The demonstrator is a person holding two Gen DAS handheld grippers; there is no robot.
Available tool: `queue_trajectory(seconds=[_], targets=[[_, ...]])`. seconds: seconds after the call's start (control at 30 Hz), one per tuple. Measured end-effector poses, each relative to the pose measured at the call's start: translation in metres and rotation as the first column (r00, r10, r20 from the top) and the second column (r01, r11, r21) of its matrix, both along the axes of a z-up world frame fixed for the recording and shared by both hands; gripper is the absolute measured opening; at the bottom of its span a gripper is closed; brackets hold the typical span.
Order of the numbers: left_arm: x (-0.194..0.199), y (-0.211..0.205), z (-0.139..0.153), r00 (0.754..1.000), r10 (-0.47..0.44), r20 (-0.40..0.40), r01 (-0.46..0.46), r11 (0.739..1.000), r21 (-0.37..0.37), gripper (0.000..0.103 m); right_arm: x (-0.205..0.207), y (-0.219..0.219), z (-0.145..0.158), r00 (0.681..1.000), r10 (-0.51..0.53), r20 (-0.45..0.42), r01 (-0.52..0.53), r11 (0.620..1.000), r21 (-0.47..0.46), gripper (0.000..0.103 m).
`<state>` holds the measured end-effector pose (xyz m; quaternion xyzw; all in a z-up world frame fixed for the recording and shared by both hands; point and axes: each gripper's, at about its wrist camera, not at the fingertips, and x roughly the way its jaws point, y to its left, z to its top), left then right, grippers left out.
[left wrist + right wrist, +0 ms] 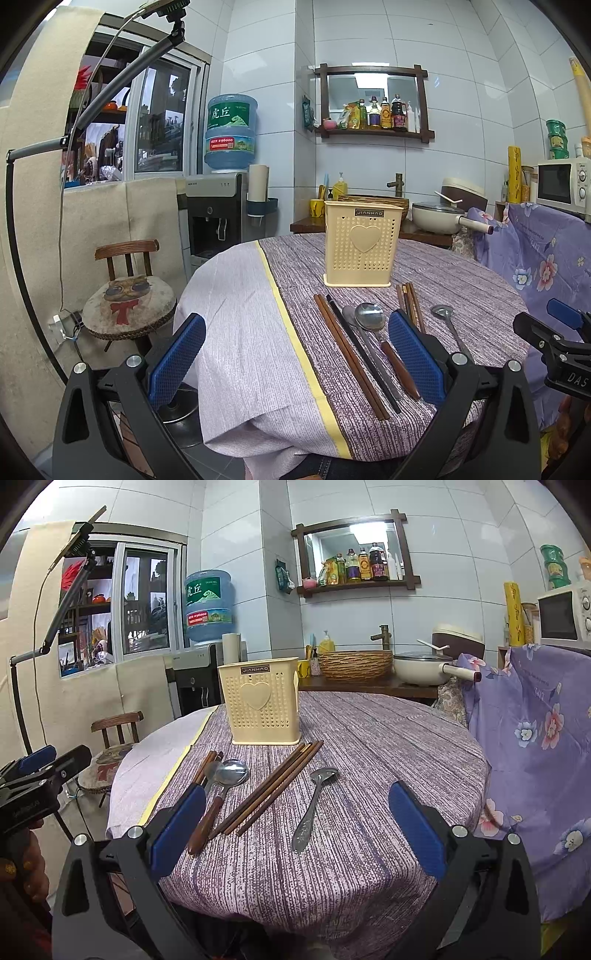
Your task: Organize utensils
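While nothing is yet gripped, both tools are held back at the near edge of the round table [369, 867], apparently so that the whole layout can be taken in. The left gripper [295, 354] is spread wide and empty, as is the right gripper [297, 830]. Just beyond them, the utensils are laid out in a loose row on the striped cloth, handles toward the person, which should make them easy to pinch by the handle. From the left are seen a pair of brown chopsticks [349, 350] with a black one beside it, a wooden-handled spoon [221, 786] lying over another metal spoon, a second bundle of chopsticks [269, 786] and a plain metal spoon [314, 805] set apart. Farther back, the cream holder [262, 709] (perforated, with a heart on its front) stands upright, just behind the chopstick tips, its open top within easy reach for dropping utensils in.
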<state>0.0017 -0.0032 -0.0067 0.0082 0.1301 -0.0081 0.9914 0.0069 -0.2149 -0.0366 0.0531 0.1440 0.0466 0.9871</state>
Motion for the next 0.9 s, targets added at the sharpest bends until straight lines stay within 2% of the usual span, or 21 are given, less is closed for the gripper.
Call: queue_trajectory(seconds=[0.9], targets=[[0.0009, 0.0018, -0.0046, 1.000, -0.001, -0.011, 0.001, 1.000, -0.009, 0.098, 0.0008, 0.0041, -0.0011, 1.000, 0.007, -0.005, -0.007, 1.000, 0.001, 0.098]])
